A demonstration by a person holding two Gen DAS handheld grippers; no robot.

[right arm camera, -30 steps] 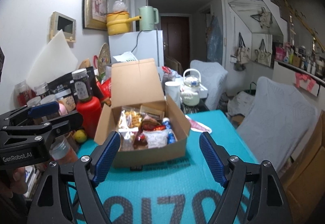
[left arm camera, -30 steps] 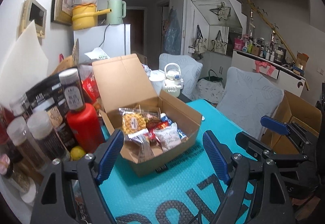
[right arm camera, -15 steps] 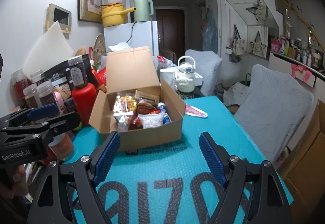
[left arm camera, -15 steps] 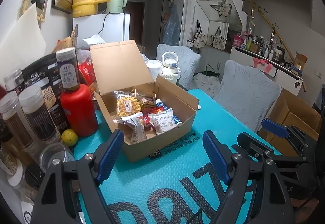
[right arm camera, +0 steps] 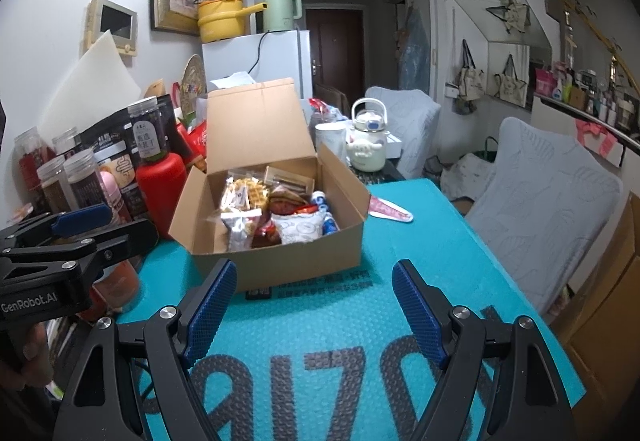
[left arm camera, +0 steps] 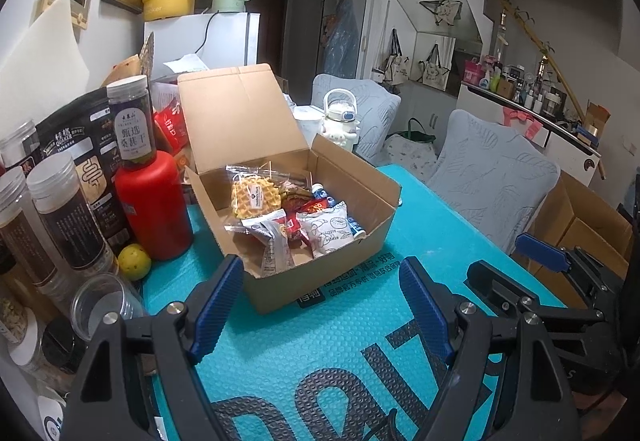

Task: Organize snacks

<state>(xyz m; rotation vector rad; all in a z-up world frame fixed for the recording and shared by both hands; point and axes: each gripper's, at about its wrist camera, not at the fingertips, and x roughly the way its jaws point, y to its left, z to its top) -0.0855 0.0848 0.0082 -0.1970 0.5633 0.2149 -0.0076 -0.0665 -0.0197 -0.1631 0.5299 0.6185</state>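
An open cardboard box (left arm camera: 352,261) (right arm camera: 296,261) with its lid up sits on the teal mat (left arm camera: 320,361) (right arm camera: 320,321). Inside lie several snack packets: a waffle pack (left arm camera: 255,197) (right arm camera: 250,197), a white pouch (left arm camera: 328,227) (right arm camera: 300,229) and red wrappers. My left gripper (left arm camera: 320,305) is open and empty, hovering in front of the box. My right gripper (right arm camera: 312,305) is open and empty, also short of the box. A pink packet (right arm camera: 390,209) lies on the mat right of the box.
Jars (left arm camera: 68,217), a red bottle (left arm camera: 154,209) and a lemon (left arm camera: 134,261) crowd the left side. A white kettle (right arm camera: 366,145) stands behind the box. A grey chair (right arm camera: 536,201) is at the right. The right gripper also shows in the left wrist view (left arm camera: 540,247).
Both grippers have drawn back from the box and a little up, so the box looks smaller and farther. Both stay open. The snacks in the box have not moved.
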